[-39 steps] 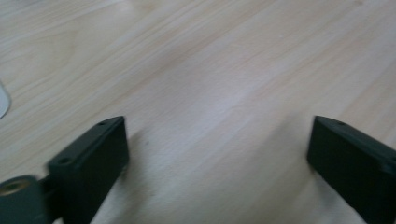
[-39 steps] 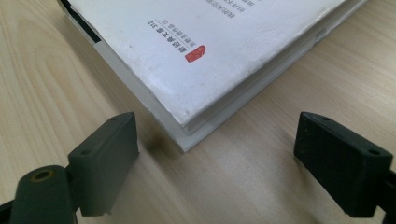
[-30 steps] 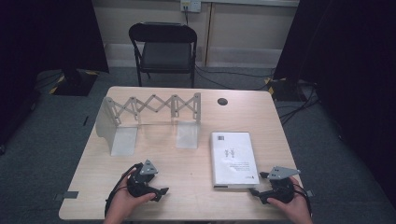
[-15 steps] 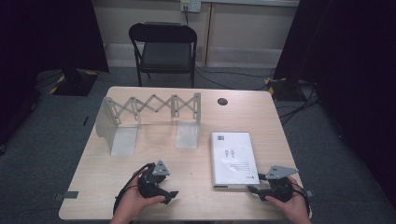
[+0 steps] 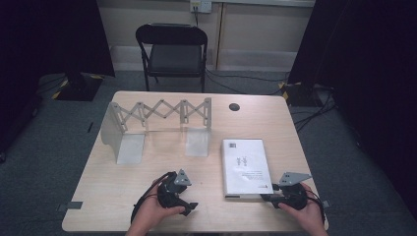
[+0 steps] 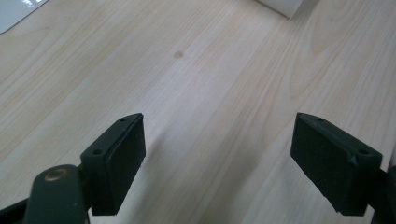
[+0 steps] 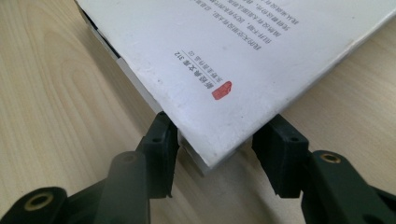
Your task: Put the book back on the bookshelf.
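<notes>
Left gripper [image 5: 189, 206] fingers spread wide; right gripper [image 5: 265, 197] fingers partly apart.

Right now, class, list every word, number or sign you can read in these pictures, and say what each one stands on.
"312": on the white book cover, after a line of small characters seen upside down in the right gripper view; the characters are too blurred to read.
Red square seal on the same cover: its mark is illegible.
Further lines of print on the cover: too small and blurred.
Square code and print on the book in the high view: too small.
</notes>
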Motion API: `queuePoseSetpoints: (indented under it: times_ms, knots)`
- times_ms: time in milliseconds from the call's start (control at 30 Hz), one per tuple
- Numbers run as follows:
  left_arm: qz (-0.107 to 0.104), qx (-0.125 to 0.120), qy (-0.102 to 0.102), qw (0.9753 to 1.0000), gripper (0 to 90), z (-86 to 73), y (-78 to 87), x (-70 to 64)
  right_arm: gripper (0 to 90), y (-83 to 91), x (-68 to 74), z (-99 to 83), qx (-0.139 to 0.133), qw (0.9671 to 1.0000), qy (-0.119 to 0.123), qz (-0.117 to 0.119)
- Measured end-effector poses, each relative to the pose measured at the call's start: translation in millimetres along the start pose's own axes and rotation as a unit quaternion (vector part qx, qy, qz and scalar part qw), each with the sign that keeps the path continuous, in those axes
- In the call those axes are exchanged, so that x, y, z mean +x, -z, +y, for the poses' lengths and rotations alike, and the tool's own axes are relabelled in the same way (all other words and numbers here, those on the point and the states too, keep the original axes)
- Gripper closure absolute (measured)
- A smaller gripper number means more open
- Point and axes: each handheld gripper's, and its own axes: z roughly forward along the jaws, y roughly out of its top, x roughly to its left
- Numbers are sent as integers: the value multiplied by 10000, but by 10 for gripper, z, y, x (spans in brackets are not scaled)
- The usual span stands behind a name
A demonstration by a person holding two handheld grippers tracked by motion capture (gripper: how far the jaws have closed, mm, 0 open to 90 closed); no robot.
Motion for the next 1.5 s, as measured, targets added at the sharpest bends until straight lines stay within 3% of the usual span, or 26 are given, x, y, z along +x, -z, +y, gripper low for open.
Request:
queuePoseSetpoints:
  times_ms: [200, 567, 1500]
  knots:
    - [-56, -28, -86, 9999, 181, 95, -66, -63, 590, 58, -18, 27, -144, 9998, -88, 127]
    - [-194, -50, -247, 9995, 179, 233, -156, -138, 598, 115, 11, 79, -327, 9994, 7, 58]
    - [-325, -63, -539, 9980, 180, 614, -324, -283, 600, 156, 11, 143, -446, 9989, 60, 92]
